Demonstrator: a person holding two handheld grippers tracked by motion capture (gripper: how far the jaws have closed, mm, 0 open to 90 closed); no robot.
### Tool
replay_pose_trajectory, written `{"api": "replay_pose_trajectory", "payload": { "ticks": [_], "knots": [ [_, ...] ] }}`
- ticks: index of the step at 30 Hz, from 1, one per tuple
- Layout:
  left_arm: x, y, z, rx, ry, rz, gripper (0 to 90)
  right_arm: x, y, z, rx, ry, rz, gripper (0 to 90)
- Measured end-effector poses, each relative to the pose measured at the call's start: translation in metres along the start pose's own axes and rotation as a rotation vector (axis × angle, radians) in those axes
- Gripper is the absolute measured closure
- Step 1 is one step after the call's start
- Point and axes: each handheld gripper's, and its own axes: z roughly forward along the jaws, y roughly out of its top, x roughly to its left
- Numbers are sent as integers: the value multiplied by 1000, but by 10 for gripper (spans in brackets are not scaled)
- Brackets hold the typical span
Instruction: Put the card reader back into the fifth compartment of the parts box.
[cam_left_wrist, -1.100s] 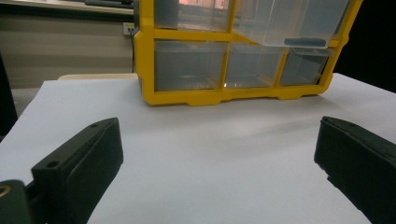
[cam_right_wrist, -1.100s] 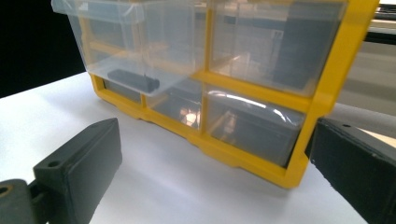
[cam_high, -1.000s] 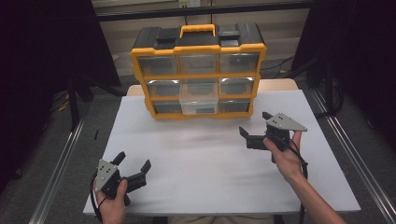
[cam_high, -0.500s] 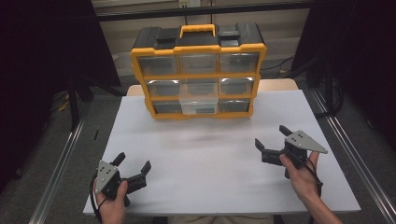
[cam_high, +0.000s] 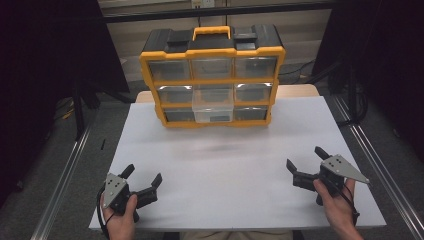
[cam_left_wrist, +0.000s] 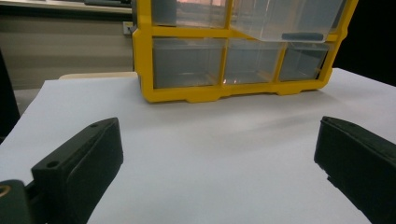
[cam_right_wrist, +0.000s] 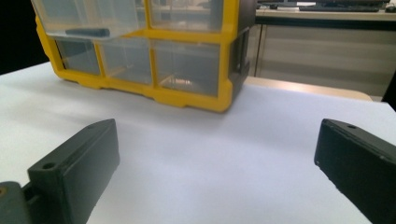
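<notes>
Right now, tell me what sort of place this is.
Probably a lab or workshop bench: a white table, a yellow parts organizer with clear drawers, and metal rails beside the table, dark surroundings.

The yellow-framed plastic drawer cabinet at the far side has glossy clear plastic drawers and a matt black top. It stands on a smooth, matt white tabletop. Near left and right, the black grippers look like matt plastic, each topped with a dull grey metal plate.

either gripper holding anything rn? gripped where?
Nothing held. Left gripper and right gripper are both open over the table, apart from the organizer.
</notes>
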Motion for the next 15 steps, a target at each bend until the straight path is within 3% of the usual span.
{"api": "replay_pose_trajectory", "payload": {
  "ticks": [3,7,11,15],
  "knots": [
    [0,0,0,-1,6,-6,14,-2,-8,-5,15,-18,-5,0],
    [-1,-1,1,6,-2,0,12,-4,-12,-12,-6,-46,-15,0],
    [-4,-3,3,14,-22,3,12,-2,-18,-12,21,-44,-18,0],
    [-3,-3,4,8,-17,-4,12,-4,-16,-9,-1,-43,-10,0]
  ]
}}
